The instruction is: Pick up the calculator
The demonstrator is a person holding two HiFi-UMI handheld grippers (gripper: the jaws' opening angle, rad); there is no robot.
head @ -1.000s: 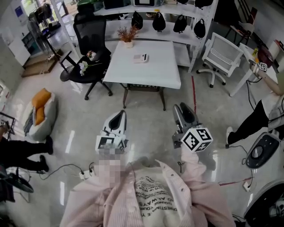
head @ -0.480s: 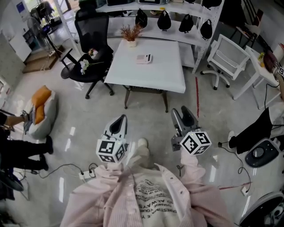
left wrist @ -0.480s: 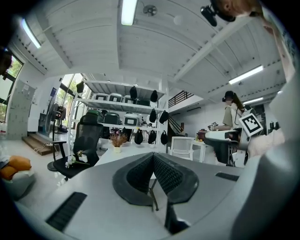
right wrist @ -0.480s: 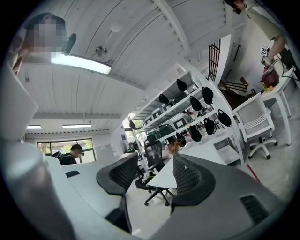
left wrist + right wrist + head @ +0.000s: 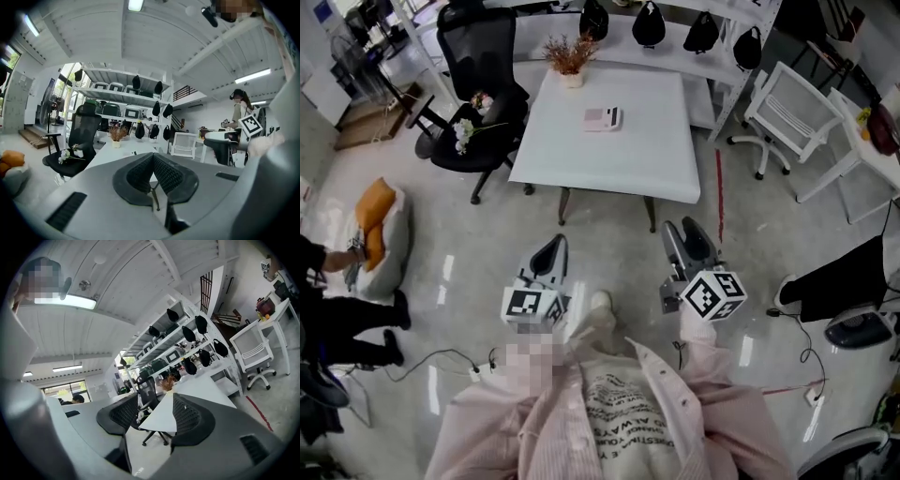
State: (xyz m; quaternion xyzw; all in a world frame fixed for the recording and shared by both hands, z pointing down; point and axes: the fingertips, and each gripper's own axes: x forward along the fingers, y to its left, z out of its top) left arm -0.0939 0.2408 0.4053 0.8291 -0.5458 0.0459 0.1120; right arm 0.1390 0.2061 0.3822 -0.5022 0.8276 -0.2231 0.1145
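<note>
Calculator: the calculator (image 5: 602, 119) lies flat on the far half of the desk (image 5: 609, 173), its long axis left-right in the head view.
Left hand: left tool (image 5: 549, 255) held roughly level toward the desk, well short of it; jaws pressed together, empty.
Right hand: right tool (image 5: 688, 242) alongside, level; jaws spread, empty.

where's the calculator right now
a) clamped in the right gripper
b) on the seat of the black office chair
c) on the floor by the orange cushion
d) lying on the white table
d: in the head view the calculator lies flat on the white table, near the end with the potted plant. The left gripper and the right gripper are over the floor, short of the table, with nothing between their jaws.
</note>
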